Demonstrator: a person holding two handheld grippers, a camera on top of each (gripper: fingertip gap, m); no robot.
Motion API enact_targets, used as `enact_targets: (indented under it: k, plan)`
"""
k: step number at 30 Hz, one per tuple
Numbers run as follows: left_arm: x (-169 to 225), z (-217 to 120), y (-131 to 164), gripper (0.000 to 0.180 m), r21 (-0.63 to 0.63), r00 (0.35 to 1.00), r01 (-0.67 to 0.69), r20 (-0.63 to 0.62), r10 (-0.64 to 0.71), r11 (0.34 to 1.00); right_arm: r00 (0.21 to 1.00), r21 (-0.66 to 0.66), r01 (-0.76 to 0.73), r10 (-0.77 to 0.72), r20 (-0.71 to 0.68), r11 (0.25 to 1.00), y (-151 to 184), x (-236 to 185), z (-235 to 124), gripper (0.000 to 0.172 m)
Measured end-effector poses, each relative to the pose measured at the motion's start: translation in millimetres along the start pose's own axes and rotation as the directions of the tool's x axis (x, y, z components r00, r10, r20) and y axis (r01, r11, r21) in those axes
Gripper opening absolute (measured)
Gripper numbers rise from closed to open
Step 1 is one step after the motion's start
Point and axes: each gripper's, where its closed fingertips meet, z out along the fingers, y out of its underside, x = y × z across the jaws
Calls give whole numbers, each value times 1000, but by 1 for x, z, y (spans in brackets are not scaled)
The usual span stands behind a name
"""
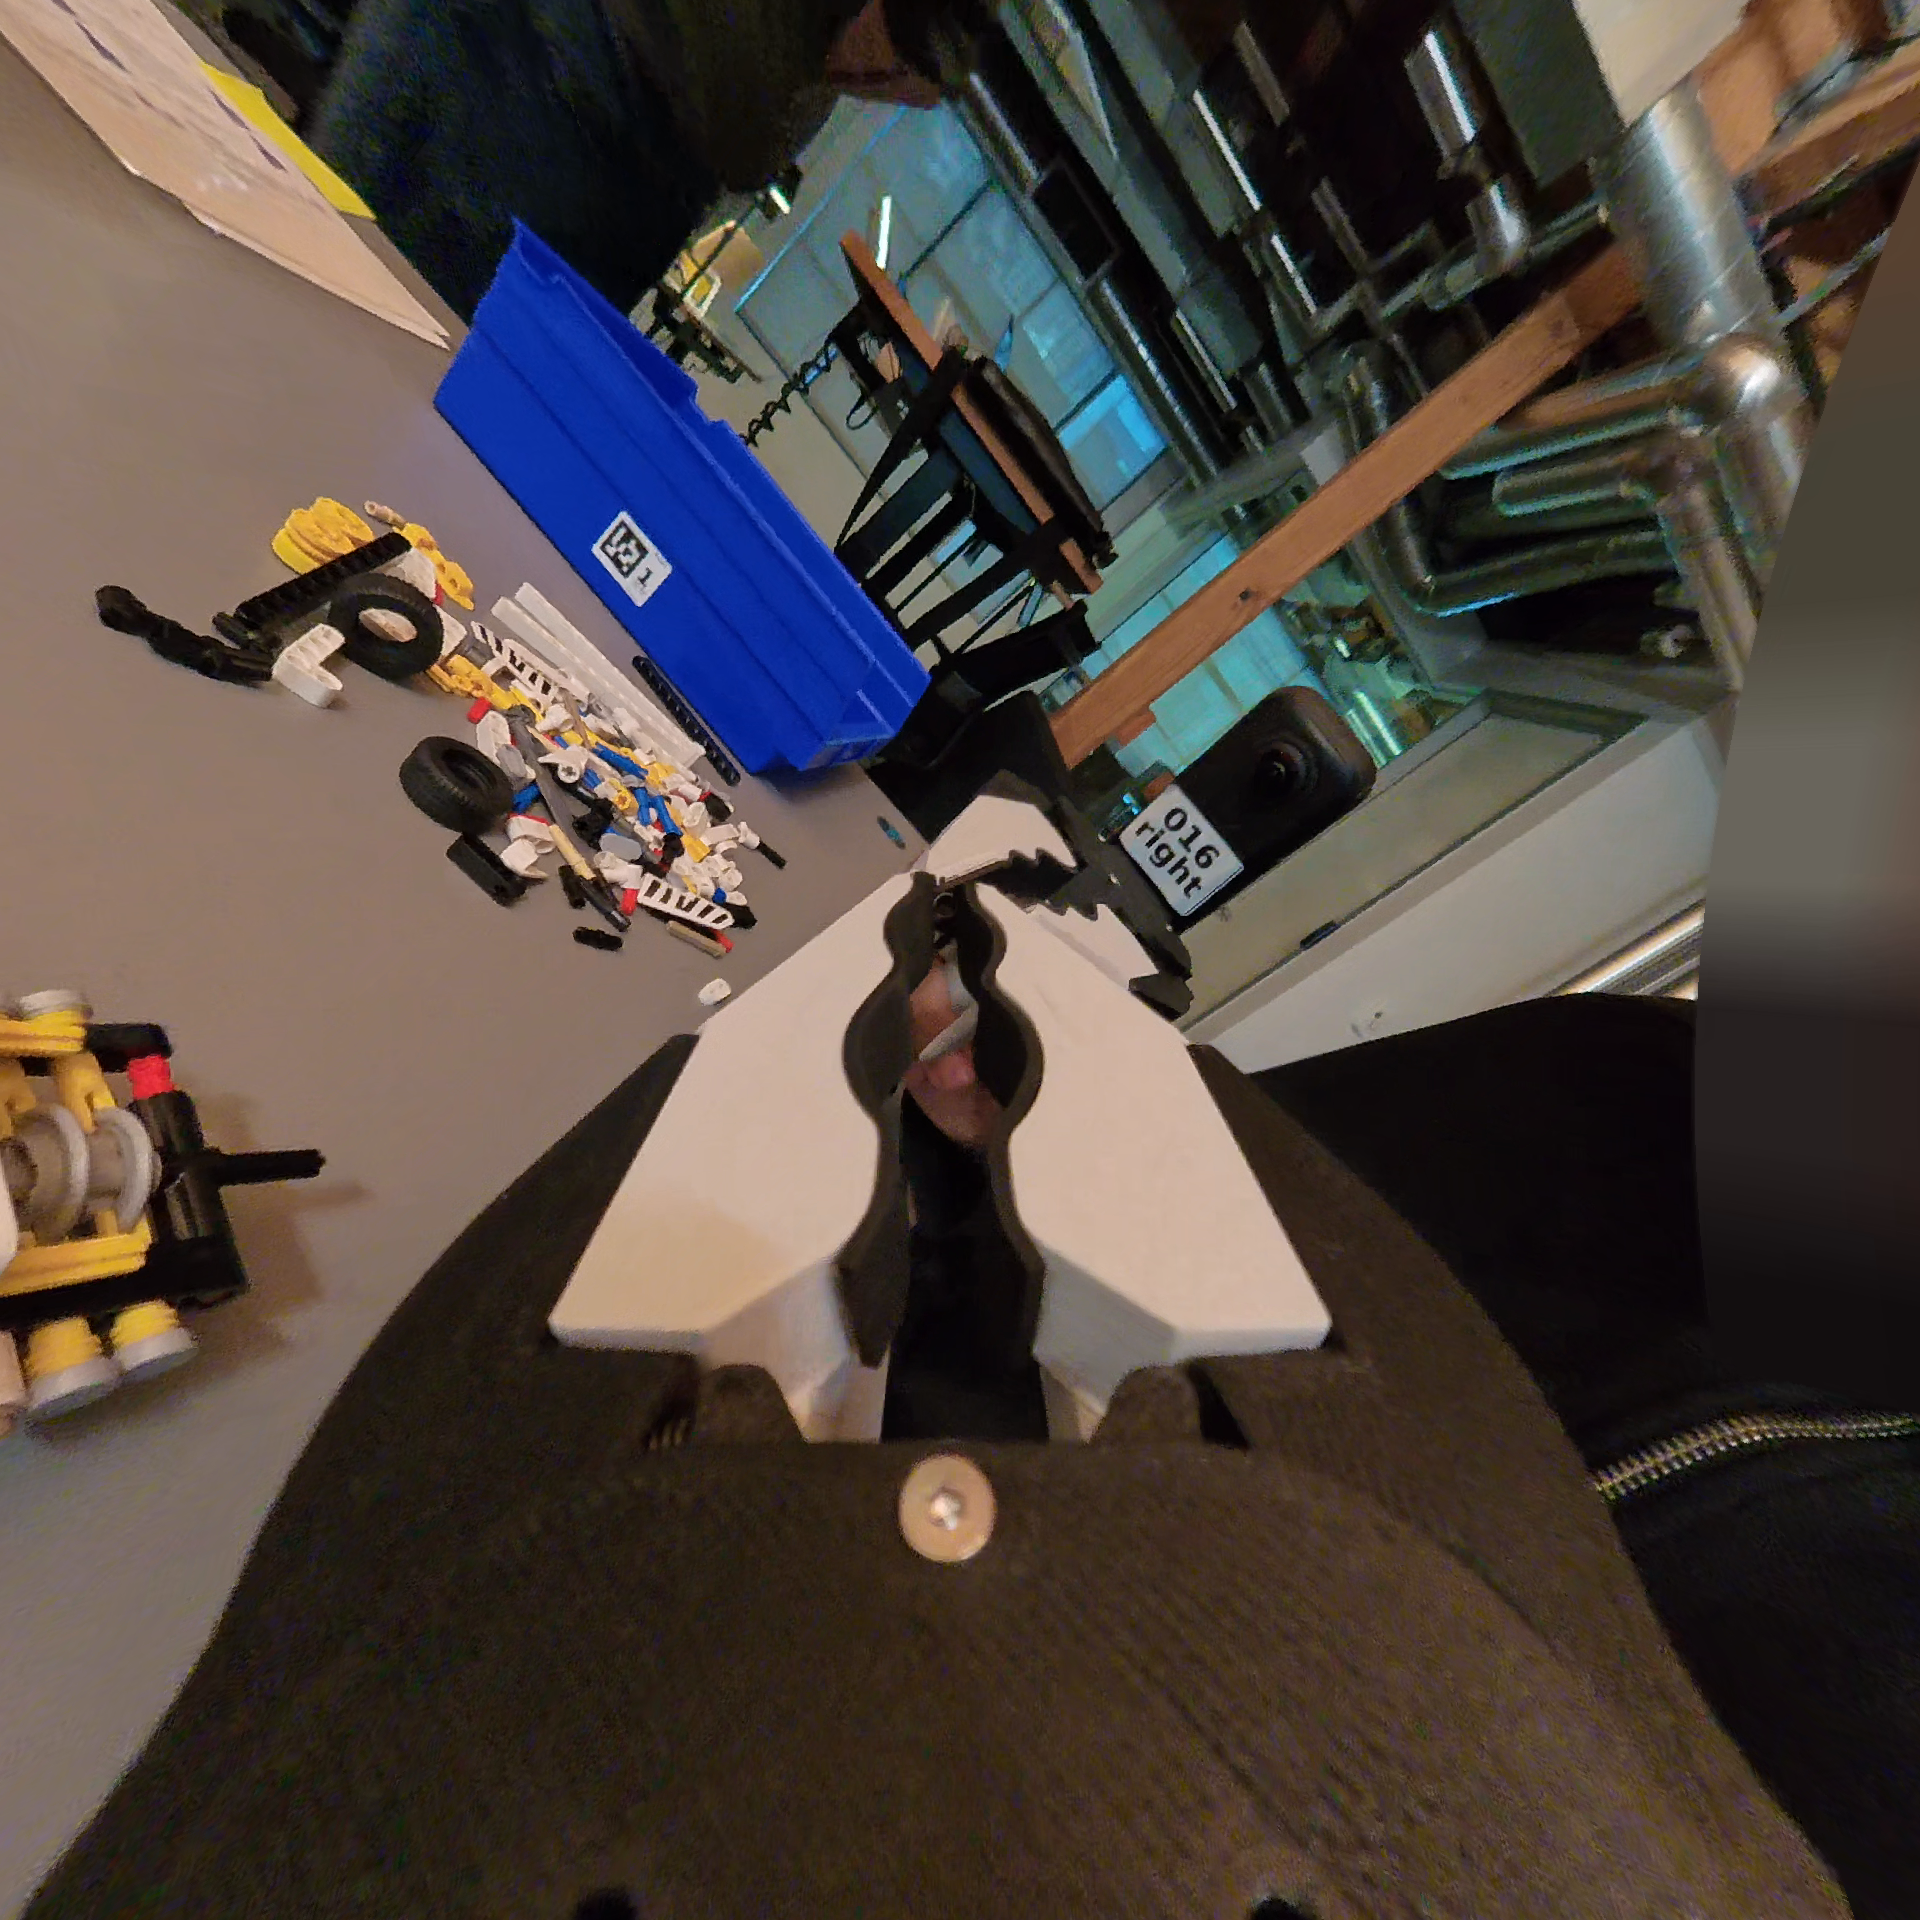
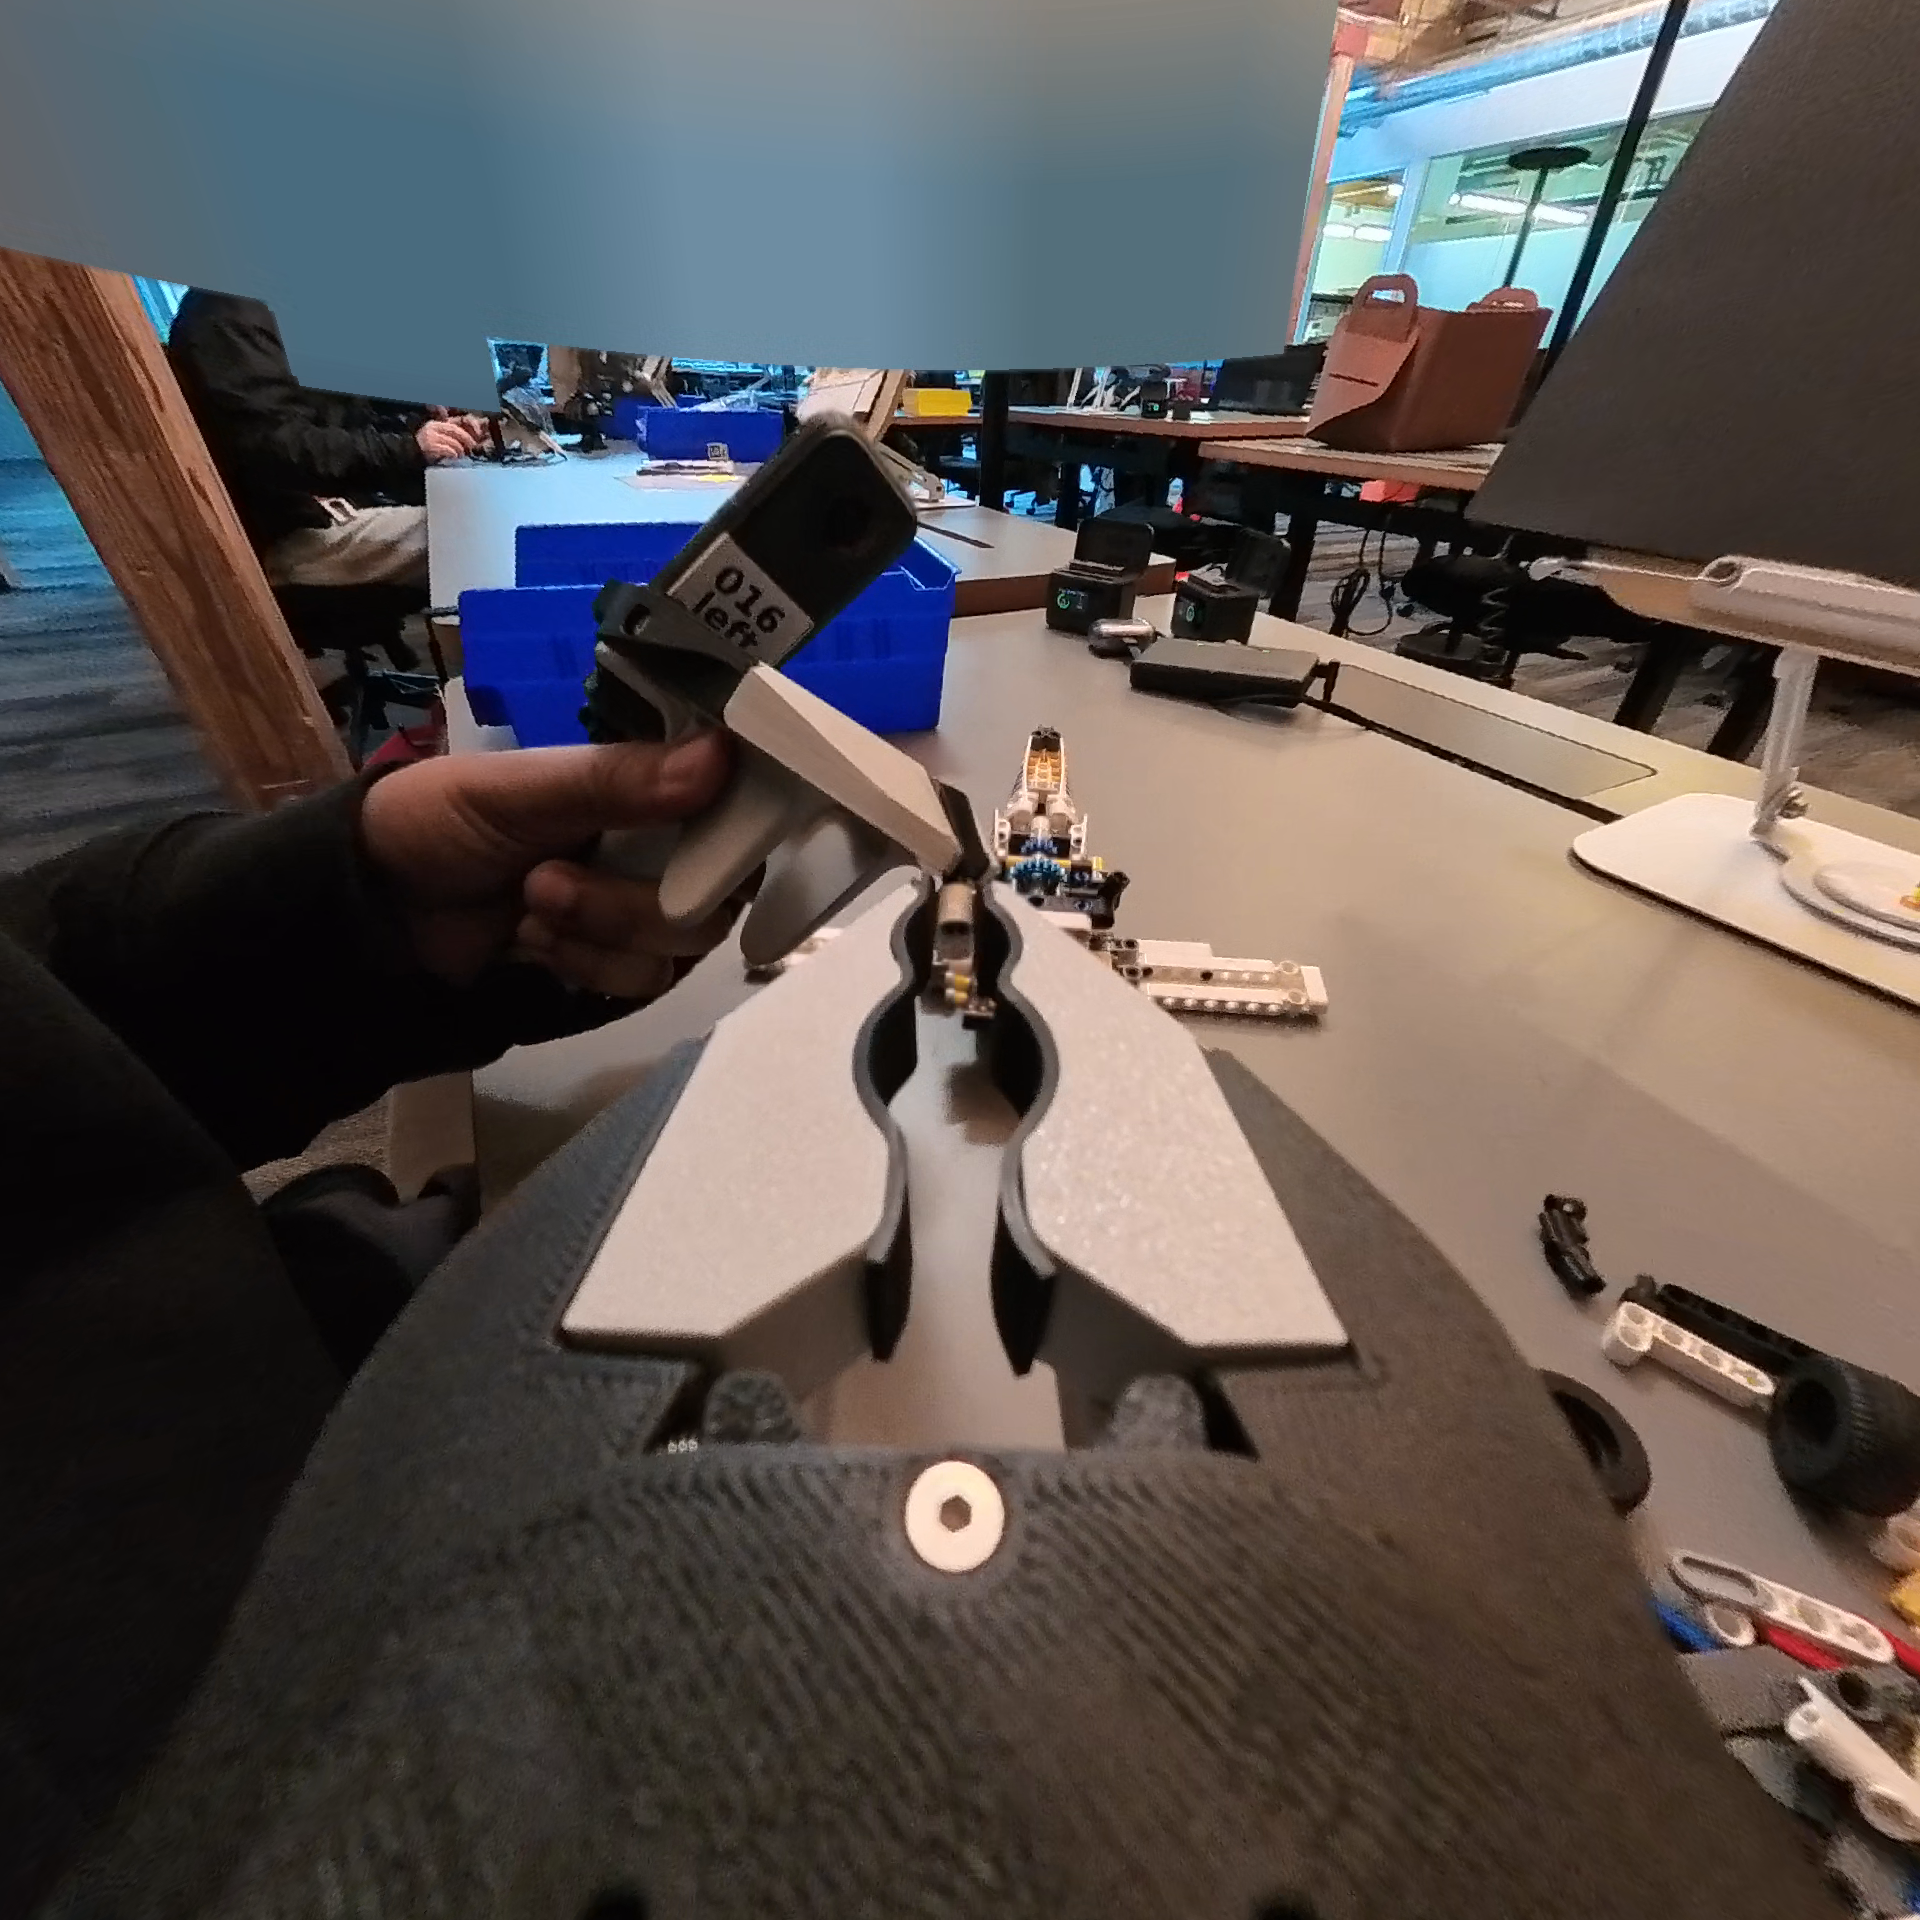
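The right tool [image 2: 958,935] clamped a small grey building-brick piece [image 2: 956,925] upright above the grey surface [image 2: 1403,935], while the left tool [image 2: 961,847], fingers together at its top end, met it from the upper left.

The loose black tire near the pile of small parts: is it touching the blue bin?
Apart. The left wrist view shows bare grey table and small parts between the tire and the blue bin.
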Motion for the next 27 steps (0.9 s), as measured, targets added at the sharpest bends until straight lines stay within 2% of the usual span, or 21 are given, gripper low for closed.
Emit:
enact_targets:
  k: [6, 8, 9, 10, 12, 14, 17, 18, 19, 22, 25, 27]
  plan:
    - [4, 2, -2, 0, 9, 999, 30, -19, -30, 1000, 997, 40, -65, 64, 44, 997, -4, 0, -5, 5]
    - [4, 0, -5, 0, 20, 999, 38, -22, -38, 999, 998, 30, -59, 59, 17, 998, -1, 5, -9, 5]
    - [2, -14, -25, 0, 136, 999, 42, -11, -41, 990, 998, 33, -60, 61, -18, 998, 1, 14, -16, 5]
    - [-2, -33, -41, 0, 191, 999, 28, 16, -32, 981, 995, 52, -92, 93, -24, 994, 1, 21, -26, 4]
    - [-10, -58, -51, 0, 184, 989, -69, 141, 44, 981, 982, 94, -188, 190, -7, 978, 2, 31, -41, 5]
    - [-3, -57, -49, 0, 143, 981, -122, 166, 98, 982, 979, 112, -203, 204, -1, 973, 3, 34, -45, 4]
    - [5, -30, -32, 0, 86, 990, -101, 103, 92, 991, 997, 102, -77, 80, -19, 992, -2, 24, -38, 5]
    - [7, -20, -26, 3, 77, 996, -67, 56, 63, 995, 999, 93, -16, 19, -37, 996, -5, 21, -35, 5]
    - [8, -10, -17, 16, 50, 999, -34, 22, 33, 998, 997, 77, 48, -43, -59, 996, -6, 18, -32, 5]
    - [9, 8, -1, 22, 13, 999, 21, -35, -20, 1000, 968, 1, 223, -221, -117, 975, -5, 11, -27, 5]
    - [11, 14, 3, 20, 9, 996, 57, -64, -56, 998, 929, -34, 340, -341, -141, 940, -7, 4, -24, 5]
    - [10, 15, 6, 12, -3, 996, 67, -66, -67, 998, 912, -36, 381, -382, -148, 924, -9, 1, -22, 5]
